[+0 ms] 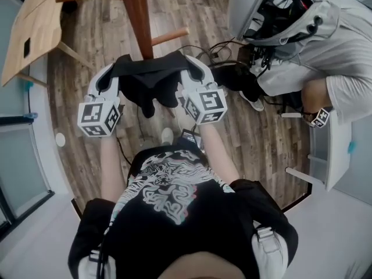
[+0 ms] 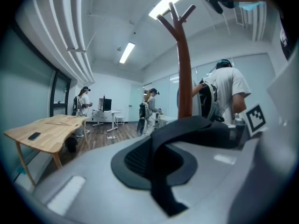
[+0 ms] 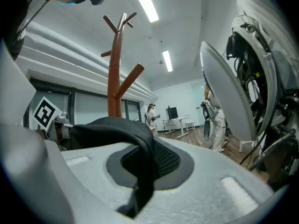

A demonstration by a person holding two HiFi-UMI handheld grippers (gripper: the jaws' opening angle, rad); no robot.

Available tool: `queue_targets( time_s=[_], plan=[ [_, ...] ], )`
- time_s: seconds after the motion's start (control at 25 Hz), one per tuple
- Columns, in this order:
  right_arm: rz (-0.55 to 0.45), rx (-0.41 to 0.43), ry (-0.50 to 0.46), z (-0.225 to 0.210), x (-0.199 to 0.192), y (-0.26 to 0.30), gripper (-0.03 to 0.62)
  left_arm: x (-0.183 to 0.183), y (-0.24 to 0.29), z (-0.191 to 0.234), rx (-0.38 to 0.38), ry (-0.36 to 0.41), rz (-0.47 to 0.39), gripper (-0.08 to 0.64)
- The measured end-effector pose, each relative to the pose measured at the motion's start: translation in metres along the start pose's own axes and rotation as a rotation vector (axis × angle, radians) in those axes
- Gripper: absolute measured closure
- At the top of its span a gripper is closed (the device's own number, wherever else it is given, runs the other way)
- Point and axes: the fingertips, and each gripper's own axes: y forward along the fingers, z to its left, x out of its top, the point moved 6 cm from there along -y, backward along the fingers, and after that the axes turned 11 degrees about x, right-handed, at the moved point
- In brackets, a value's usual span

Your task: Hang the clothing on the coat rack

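The black garment (image 1: 150,83) hangs stretched between both tongs at the centre of the head view, just in front of the coat rack (image 1: 137,16). It is not yet on any peg. The left tongs (image 1: 111,73) are closed on 1 edge of the cloth and the right tongs (image 1: 192,70) on the other.

Each grip pinches only a narrow fold. I judge that fold could slide out if the cloth catches on a branch while being lifted. The cloth sags between the 2 grips, so it could also drape past a peg rather than over it.

Only the gripper views show the rack's forked top, high above the cloth, and the fold pinched between the pads. Only the head view shows both tongs together, the wooden worktop (image 1: 35,28) at upper left, and a person (image 1: 325,51) at upper right.
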Motion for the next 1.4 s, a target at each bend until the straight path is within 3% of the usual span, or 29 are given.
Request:
queue_targets(
  time_s=[0.52, 1.4],
  plan=[
    [0.045, 0.054, 0.067, -0.002, -0.03, 0.013, 0.578, -0.026, 0.012, -0.004, -0.026, -0.012, 0.051, 0.558],
    [0.078, 0.076, 0.124, 0.008, -0.058, 0.014, 0.578, -0.058, 0.016, -0.016, -0.094, -0.026, 0.091, 0.558]
  ],
)
